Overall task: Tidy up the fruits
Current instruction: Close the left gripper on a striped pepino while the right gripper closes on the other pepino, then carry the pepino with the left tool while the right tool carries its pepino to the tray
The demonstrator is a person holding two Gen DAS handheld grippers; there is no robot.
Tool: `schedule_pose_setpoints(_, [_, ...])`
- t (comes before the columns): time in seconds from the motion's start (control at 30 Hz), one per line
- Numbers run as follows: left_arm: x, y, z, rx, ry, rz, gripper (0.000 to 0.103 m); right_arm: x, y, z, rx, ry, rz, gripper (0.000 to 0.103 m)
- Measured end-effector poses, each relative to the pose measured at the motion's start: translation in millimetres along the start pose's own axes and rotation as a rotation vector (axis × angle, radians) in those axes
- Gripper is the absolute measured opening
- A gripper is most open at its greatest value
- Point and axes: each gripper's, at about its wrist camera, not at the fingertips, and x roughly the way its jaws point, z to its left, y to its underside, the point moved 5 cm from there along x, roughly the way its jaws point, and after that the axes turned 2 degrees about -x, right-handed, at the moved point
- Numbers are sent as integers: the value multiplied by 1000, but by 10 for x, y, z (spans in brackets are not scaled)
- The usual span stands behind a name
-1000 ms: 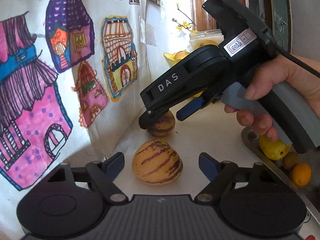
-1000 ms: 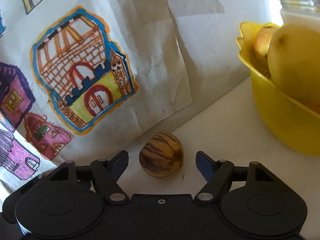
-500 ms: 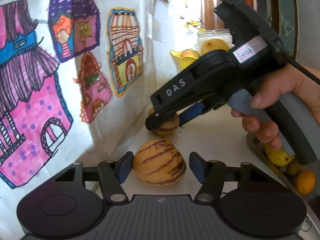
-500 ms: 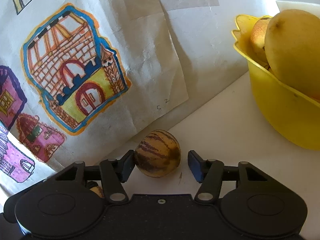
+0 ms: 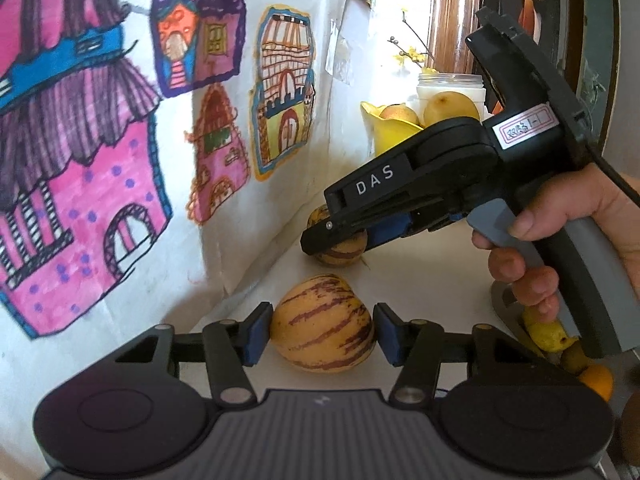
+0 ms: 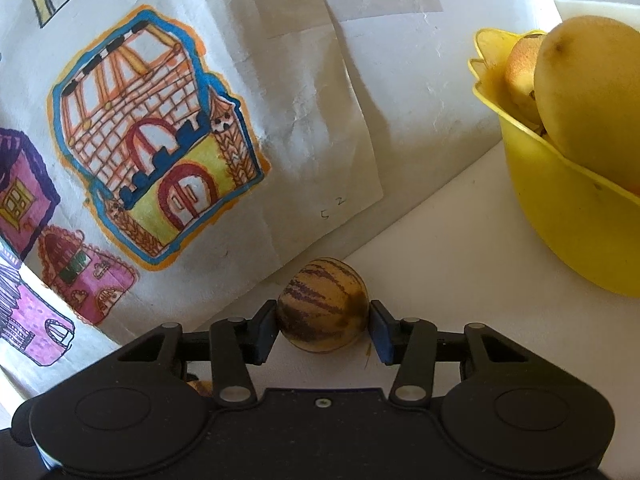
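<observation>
A large striped melon (image 5: 322, 323) sits on the white counter (image 5: 420, 276) between the blue pads of the left gripper (image 5: 322, 334); its jaws have just been closing and both pads now press the fruit's sides. Just beyond it, a smaller striped melon (image 6: 322, 306) lies near the foot of the wall drawings (image 6: 152, 140), and the right gripper (image 6: 323, 332), jaws likewise just closing, clamps it with a pad touching each flank. A hand (image 5: 560, 236) squeezes that gripper's grey trigger. Ahead and to the right of the right gripper stands a yellow bowl (image 6: 560, 216) holding a yellow mango (image 6: 592, 96). Right of the left gripper, a metal tray (image 5: 505, 304) carries small yellow and orange fruits (image 5: 596, 380).
</observation>
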Motion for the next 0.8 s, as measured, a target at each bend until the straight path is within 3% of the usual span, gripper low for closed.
schedule_pose_setpoints(0.33, [-160, 97, -67, -13, -33, 8, 59, -243, 75, -68, 21, -21, -25, 49])
schedule_pose_setpoints(0.57, [-347, 124, -144, -50, 50, -15, 59, -574, 184, -16, 35, -85, -31, 49])
schedule_pose_setpoints(0.8, [-611, 131, -267, -65, 70, -22, 59, -1041, 339, 61, 24, -114, -59, 49])
